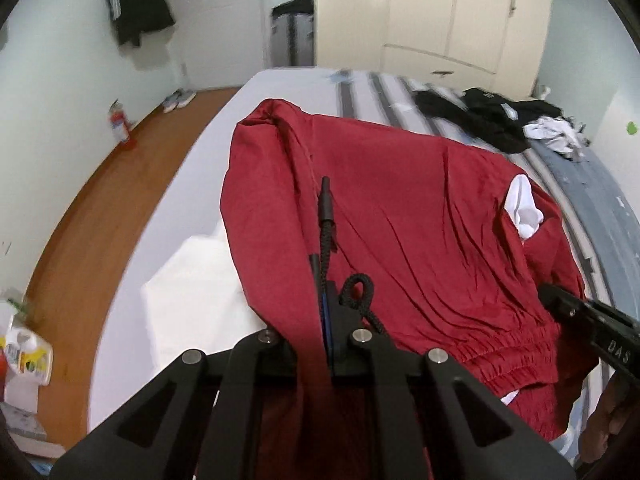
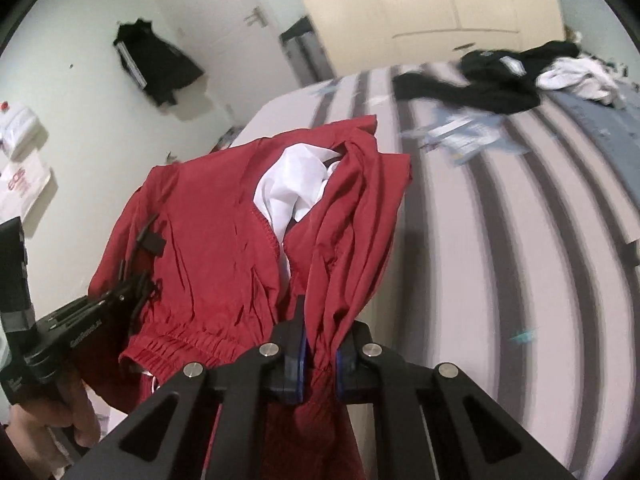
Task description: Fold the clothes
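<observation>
A pair of red shorts [image 1: 400,216] with an elastic waistband, white lining [image 1: 522,210] and a black drawstring [image 1: 324,220] hangs over the striped bed [image 1: 288,92]. My left gripper [image 1: 326,340] is shut on the waistband's left corner, with the drawstring lying across its fingers. My right gripper [image 2: 320,354] is shut on the bunched right side of the red shorts [image 2: 208,240]. Each gripper shows at the edge of the other's view: the right one [image 1: 576,316], the left one [image 2: 120,292]. The white lining [image 2: 292,188] spills from a leg opening.
A pile of black and white clothes [image 1: 516,120] lies at the far right of the bed, also in the right wrist view [image 2: 516,72]. A cream wardrobe [image 1: 440,12] stands beyond. A wooden floor [image 1: 100,208] with a red bottle [image 1: 120,124] runs along the left.
</observation>
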`<state>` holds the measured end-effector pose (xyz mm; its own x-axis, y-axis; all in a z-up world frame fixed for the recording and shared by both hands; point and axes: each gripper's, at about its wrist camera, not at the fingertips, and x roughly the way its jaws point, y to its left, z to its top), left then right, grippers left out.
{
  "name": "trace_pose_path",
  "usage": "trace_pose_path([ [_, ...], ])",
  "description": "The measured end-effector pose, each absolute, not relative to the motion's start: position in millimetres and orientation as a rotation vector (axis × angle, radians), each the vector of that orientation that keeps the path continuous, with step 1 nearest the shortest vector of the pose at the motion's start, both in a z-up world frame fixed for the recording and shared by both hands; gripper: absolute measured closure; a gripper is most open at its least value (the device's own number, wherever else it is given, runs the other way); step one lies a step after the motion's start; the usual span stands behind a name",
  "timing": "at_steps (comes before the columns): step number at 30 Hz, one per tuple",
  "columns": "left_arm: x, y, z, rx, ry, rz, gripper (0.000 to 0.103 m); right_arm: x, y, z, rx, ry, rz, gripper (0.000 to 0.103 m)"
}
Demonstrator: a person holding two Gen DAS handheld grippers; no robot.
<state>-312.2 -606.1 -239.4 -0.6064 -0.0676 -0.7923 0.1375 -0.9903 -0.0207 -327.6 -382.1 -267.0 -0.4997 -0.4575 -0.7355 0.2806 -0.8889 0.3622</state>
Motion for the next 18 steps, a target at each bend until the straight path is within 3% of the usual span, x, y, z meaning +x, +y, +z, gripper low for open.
trace_pose_path([
  [6, -313.6, -658.3, -292.4, 1.499, 0.220, -2.630, 0.095, -315.6, -426.9, -312.3, 1.386, -0.214, -2.363, 0.093],
  [9, -312.7, -671.0, -317.2, 1.569, 0.292, -2.576, 0.082, -315.5, -419.2, -330.9, 1.455, -0.238, -2.341, 0.083],
  [10, -312.5, -674.1, -319.7, 1.571, 0.316, -2.559, 0.073, -315.0, -414.4, -330.8, 1.453, -0.256, -2.332, 0.081],
  [12, -306.1, -685.0, -309.4, 1.494, 0.400, -2.567, 0.067, -312.5, -404.3, -325.6, 1.429, -0.273, -2.329, 0.073],
  [18, -281.8, -700.1, -244.9, 1.122, 0.334, -2.683, 0.065, -304.2, -376.0, -269.8, 1.215, -0.209, -2.517, 0.073],
])
